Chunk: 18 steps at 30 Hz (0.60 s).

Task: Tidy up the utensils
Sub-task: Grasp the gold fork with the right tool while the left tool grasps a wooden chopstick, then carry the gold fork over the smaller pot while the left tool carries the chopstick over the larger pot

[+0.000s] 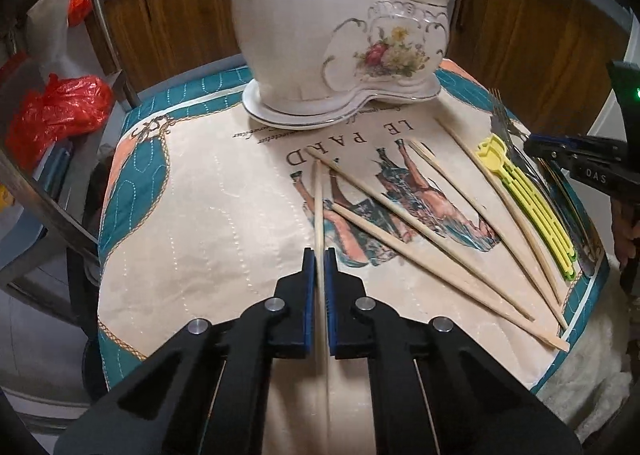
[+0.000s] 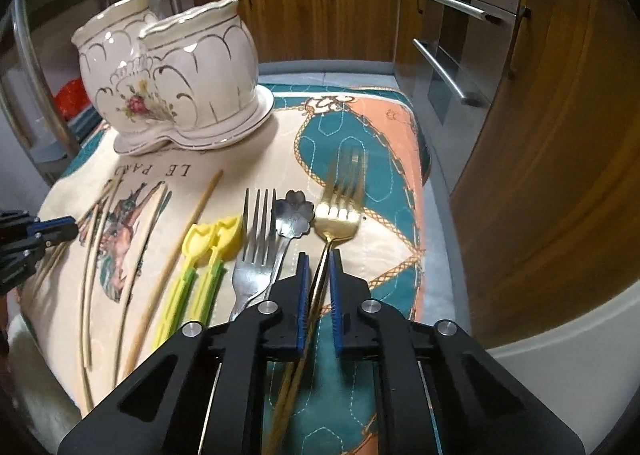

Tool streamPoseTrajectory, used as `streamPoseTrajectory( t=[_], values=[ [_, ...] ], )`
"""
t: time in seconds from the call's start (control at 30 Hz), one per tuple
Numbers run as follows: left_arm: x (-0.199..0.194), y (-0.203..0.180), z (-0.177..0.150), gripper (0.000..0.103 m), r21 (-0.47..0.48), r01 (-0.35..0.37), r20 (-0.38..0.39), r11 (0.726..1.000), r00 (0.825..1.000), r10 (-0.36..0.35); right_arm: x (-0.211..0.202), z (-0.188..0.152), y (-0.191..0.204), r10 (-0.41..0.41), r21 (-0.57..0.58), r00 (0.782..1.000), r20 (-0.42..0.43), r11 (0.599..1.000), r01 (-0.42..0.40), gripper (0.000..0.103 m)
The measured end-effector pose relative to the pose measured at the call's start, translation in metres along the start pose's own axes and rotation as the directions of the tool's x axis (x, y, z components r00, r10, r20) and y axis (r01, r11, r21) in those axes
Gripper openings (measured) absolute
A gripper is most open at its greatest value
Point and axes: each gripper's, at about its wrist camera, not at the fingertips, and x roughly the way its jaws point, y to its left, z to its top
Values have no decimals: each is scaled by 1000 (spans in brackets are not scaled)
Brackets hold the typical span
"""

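Observation:
My left gripper (image 1: 319,255) is shut on a thin wooden chopstick (image 1: 318,207) that lies lengthwise on the printed cloth (image 1: 208,215). Several more chopsticks (image 1: 420,231) fan out to its right. My right gripper (image 2: 320,259) is shut on the handle of a gold fork (image 2: 338,211); a second gold handle seems to lie right beside it. Left of that fork lie a flower-headed spoon (image 2: 294,215), a silver fork (image 2: 256,247) and yellow-green plastic utensils (image 2: 208,255). A white floral ceramic holder (image 2: 200,67) with two cups stands at the back of the cloth.
The cloth covers a small table whose right edge (image 2: 436,215) runs close to an oven (image 2: 460,55) and wooden cabinets. On the left are a metal rack (image 1: 52,191) and red plastic bags (image 1: 60,111). The other gripper (image 2: 60,229) shows at the left edge of the right wrist view.

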Motion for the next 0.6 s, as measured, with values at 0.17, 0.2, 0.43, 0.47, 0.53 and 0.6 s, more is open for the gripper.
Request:
streamPoseTrajectory(
  t=[0.17, 0.2, 0.43, 0.47, 0.53, 0.6],
  values=[
    [-15, 6, -5, 5, -6, 7, 74, 1000, 997, -7, -18, -6, -4, 21, 16, 996, 85, 1000, -23, 6],
    [-19, 6, -7, 5, -3, 19, 103, 1000, 994, -18, -25, -8, -3, 31, 12, 993, 114, 999, -33, 6],
    [-40, 7, -13, 5, -6, 34, 216, 999, 976, -32, -59, -12, 2, 72, -18, 962, 262, 997, -70, 6],
    [-43, 7, -13, 5, -8, 35, 232, 999, 972, -33, -62, -11, 1, 81, -23, 956, 281, 997, -78, 6],
    [-53, 9, -12, 5, -8, 42, 280, 999, 959, -38, -72, -11, 2, 93, -40, 940, 330, 996, -84, 6],
    [-60, 8, -12, 5, -9, 47, 306, 999, 951, -42, -83, -11, 7, 110, -71, 914, 389, 993, -90, 6]
  ],
)
